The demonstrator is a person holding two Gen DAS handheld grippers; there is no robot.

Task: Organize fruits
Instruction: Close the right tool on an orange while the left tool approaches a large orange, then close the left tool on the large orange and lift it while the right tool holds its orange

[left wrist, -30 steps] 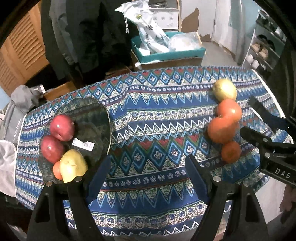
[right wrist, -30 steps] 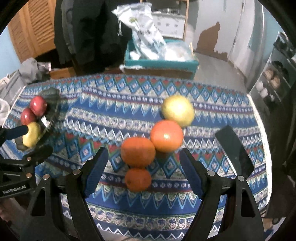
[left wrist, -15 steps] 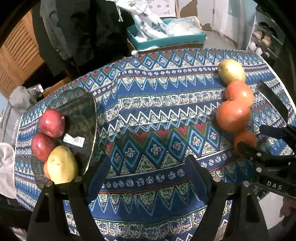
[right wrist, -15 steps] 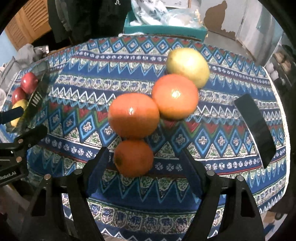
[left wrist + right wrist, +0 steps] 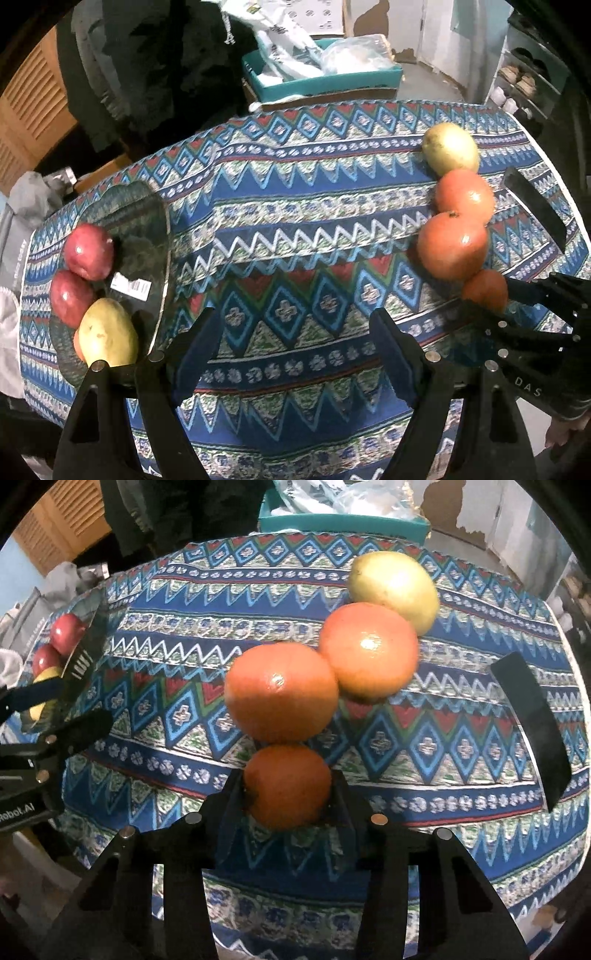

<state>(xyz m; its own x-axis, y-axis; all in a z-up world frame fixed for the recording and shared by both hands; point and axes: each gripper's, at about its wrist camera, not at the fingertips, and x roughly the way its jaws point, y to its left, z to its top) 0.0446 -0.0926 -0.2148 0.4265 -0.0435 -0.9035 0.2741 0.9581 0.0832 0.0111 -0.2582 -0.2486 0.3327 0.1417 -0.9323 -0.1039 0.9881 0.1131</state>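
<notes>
My right gripper [image 5: 286, 788] is shut on a small orange [image 5: 287, 786] at the near end of a row of fruit on the patterned tablecloth. Behind it lie two larger oranges [image 5: 281, 692] [image 5: 368, 650] and a yellow-green fruit [image 5: 395, 589]. The small orange also shows in the left wrist view [image 5: 484, 290] between the right gripper's fingers [image 5: 524, 291]. My left gripper [image 5: 295, 339] is open and empty above the cloth. A glass plate [image 5: 144, 221] at the left holds two red apples [image 5: 88, 253] [image 5: 70, 297], a yellow fruit [image 5: 107, 338] and a partly hidden orange fruit.
A black flat object [image 5: 532, 727] lies on the cloth at the right. A teal box [image 5: 325, 79] with plastic bags stands behind the table. The table's front edge is close below both grippers. Grey cloth [image 5: 26, 199] lies at the far left.
My right gripper moved forward and down and closed on the small orange, which was free between the open fingers before. The left gripper shifted slightly closer to the table.
</notes>
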